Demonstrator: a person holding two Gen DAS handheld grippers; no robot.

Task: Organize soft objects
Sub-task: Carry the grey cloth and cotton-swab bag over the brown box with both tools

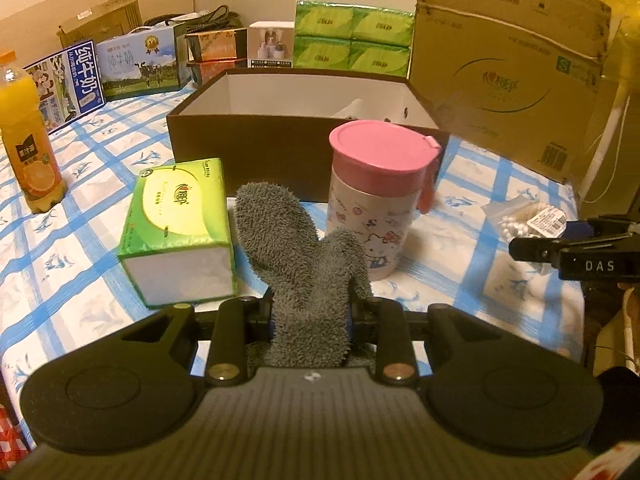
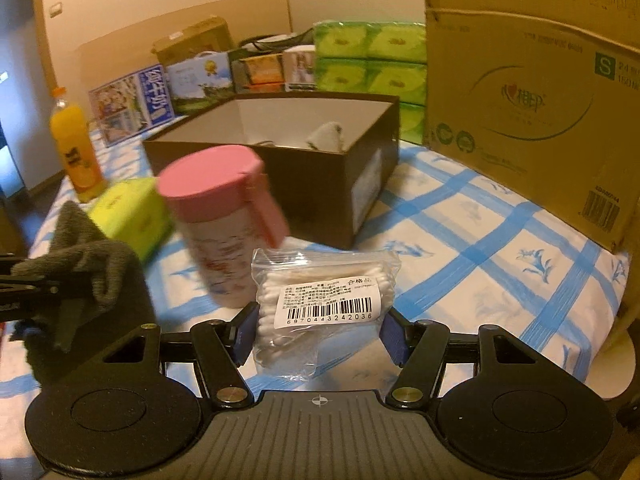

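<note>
Holding a fuzzy gray cloth [image 1: 308, 280] pinched in our left gripper [image 1: 312, 308] and a bag of cotton swabs [image 2: 324, 308] squeezed in our right gripper [image 2: 320, 328], we see the open brown box [image 1: 280, 136] straight ahead, past the pink-lidded cup [image 1: 376, 196].

Two wrist fisheyes, each looking forward and down along its own gripper over a bed.

The left wrist view sits low and close behind the left gripper [image 1: 312, 312], facing the dark open box [image 1: 288, 148] with the pink-lidded cup [image 1: 380, 200] and green tissue pack [image 1: 180, 232] near in front; the right gripper [image 1: 576, 248] enters at its right edge. The right wrist view looks from further right past the right gripper [image 2: 318, 328] at the same box [image 2: 320, 184], cup [image 2: 224, 220], tissue pack [image 2: 128, 212], orange juice bottle [image 2: 76, 152] and big cardboard carton [image 2: 532, 112], with the left gripper [image 2: 36, 284] at its left edge.
</note>
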